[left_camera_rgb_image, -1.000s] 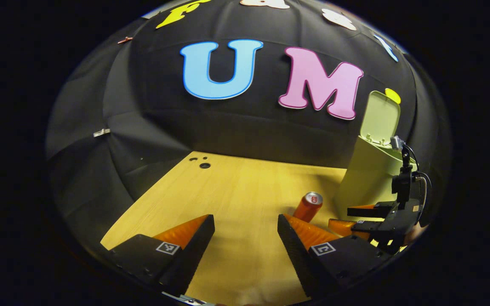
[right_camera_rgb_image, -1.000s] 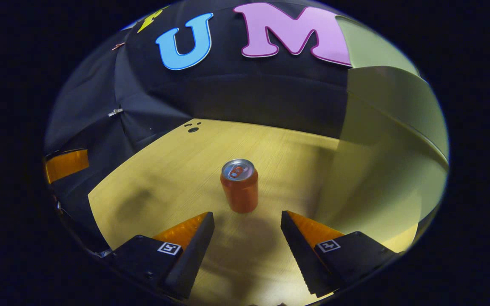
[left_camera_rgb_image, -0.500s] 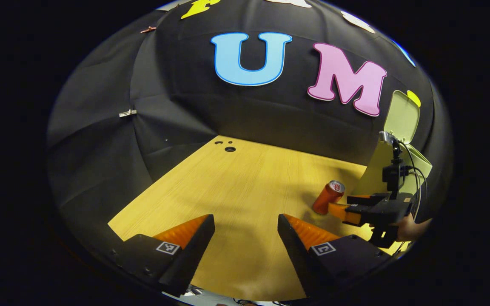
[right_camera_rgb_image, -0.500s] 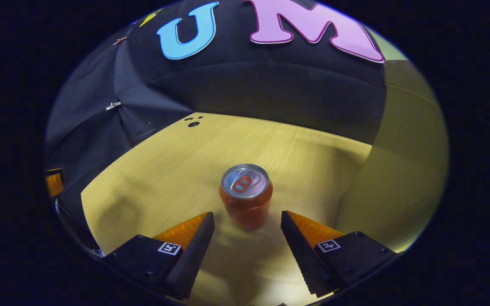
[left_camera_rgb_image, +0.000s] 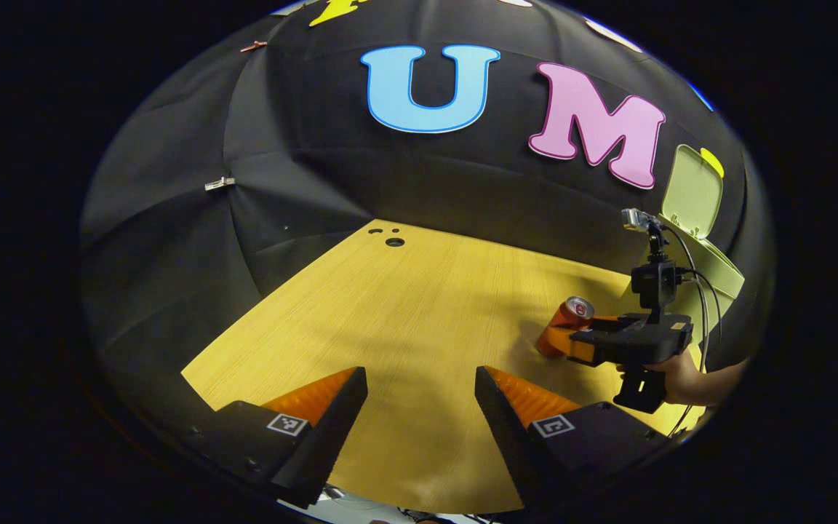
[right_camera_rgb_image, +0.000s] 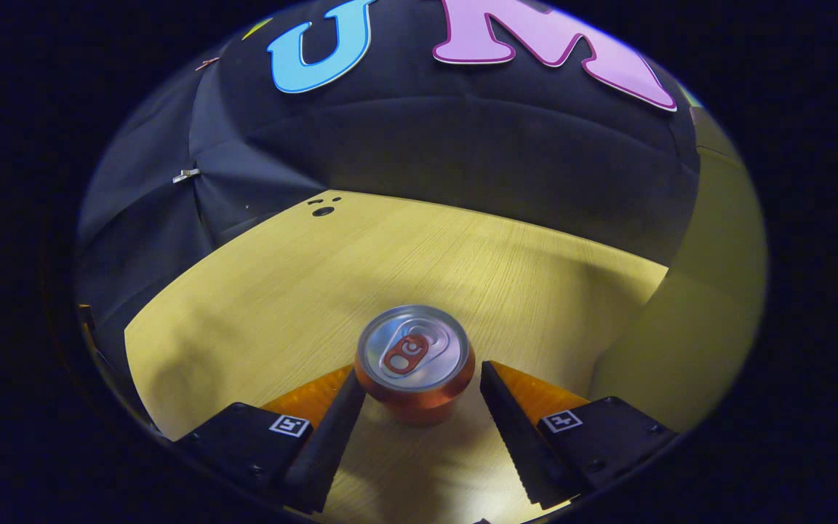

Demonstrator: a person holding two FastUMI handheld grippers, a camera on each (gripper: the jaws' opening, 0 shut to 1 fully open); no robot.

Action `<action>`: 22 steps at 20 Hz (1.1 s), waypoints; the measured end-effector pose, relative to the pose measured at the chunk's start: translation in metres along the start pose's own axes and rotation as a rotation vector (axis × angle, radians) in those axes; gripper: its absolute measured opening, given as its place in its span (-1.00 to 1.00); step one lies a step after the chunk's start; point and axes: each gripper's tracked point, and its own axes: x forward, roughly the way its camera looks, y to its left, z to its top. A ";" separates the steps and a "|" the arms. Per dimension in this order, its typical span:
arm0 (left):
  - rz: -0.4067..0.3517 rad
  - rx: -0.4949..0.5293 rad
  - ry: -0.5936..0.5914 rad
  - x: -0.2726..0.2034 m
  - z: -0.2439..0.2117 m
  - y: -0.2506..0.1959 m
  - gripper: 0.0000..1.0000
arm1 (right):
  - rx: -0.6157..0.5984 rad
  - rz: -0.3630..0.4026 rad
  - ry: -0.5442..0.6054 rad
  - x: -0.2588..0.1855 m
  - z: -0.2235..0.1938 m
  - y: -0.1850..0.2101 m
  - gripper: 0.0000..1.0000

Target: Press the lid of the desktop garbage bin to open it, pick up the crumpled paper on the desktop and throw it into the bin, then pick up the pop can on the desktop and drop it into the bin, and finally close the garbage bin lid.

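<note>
On desk (right_camera_rgb_image: 259, 291): can (right_camera_rgb_image: 414, 362) upright between spread right gripper (right_camera_rgb_image: 419, 407) fingers, bin (left_camera_rgb_image: 710, 269) beside, lid (left_camera_rgb_image: 692, 192) raised, contents hidden; left gripper (left_camera_rgb_image: 419, 407) open.

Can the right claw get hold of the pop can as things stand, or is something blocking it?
Probably yes. The pop can stands upright on the wooden desktop between the open fingers of the right claw, nothing in between. The green bin sits off to one side.

Pop can (right_camera_rgb_image: 414, 378): orange-red body, silver top, red pull tab. Garbage bin (left_camera_rgb_image: 717, 266) and its raised lid (left_camera_rgb_image: 692, 191): pale yellow-green. Surface (left_camera_rgb_image: 419, 320): light yellow wood grain with fine parallel streaks and small dark holes at the far corner. Booth wall (left_camera_rgb_image: 193, 240): black cloth.
</note>
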 end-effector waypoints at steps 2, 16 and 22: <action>-0.005 0.007 0.000 0.001 0.002 -0.003 0.92 | -0.004 0.000 -0.001 -0.001 0.001 0.001 0.79; -0.061 0.009 -0.028 -0.008 -0.012 -0.021 0.92 | -0.123 0.012 -0.102 -0.080 0.058 0.016 0.65; -0.109 0.075 -0.076 -0.028 -0.010 -0.021 0.92 | -0.143 -0.034 -0.205 -0.159 0.117 0.018 0.65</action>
